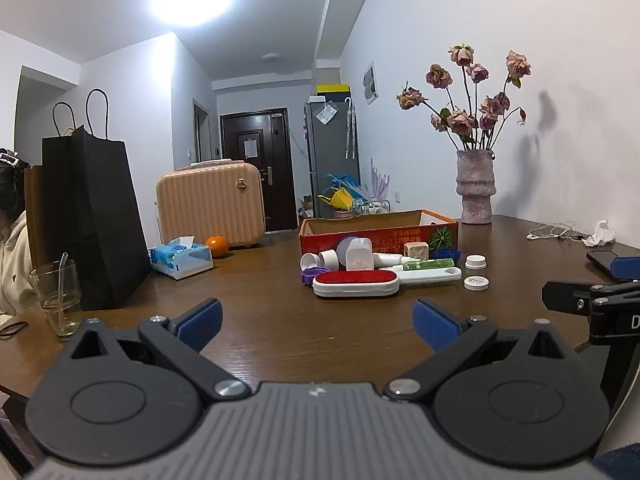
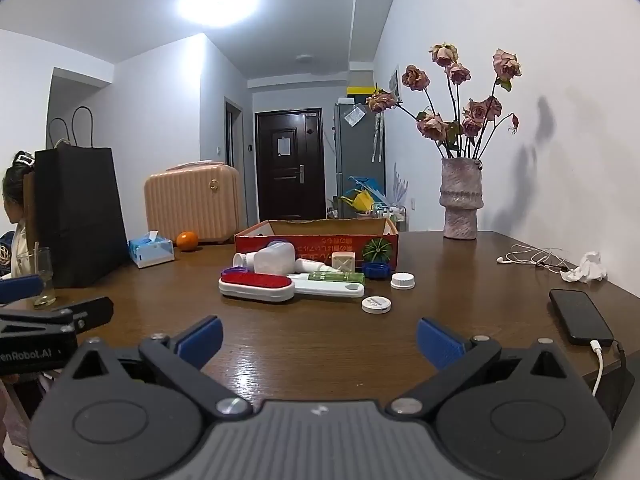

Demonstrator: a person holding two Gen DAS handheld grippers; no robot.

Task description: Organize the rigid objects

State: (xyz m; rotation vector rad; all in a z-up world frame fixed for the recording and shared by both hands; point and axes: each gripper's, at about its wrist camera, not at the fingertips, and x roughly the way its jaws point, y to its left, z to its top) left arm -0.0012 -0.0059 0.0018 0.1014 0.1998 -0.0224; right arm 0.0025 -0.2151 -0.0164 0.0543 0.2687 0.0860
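Both claws stand wide and empty above the near part of the wooden table (image 2: pixel 320 340): the left gripper (image 1: pixel 318 322) and the right gripper (image 2: pixel 320 340) hold nothing. The rigid objects lie in a cluster just in front of the red cardboard box (image 2: pixel 316 236): a red-faced lint brush (image 2: pixel 256 286), a green tube (image 2: pixel 336 277), a translucent bottle (image 2: pixel 276 260), a blue cap (image 2: pixel 376 270) and two white lids (image 2: pixel 402 280) apart to the right. Sorting looks not yet begun. A sensible start is an outlying lid, approached low and square, jaws straddling its rim, clear of the phone (image 2: pixel 580 316).
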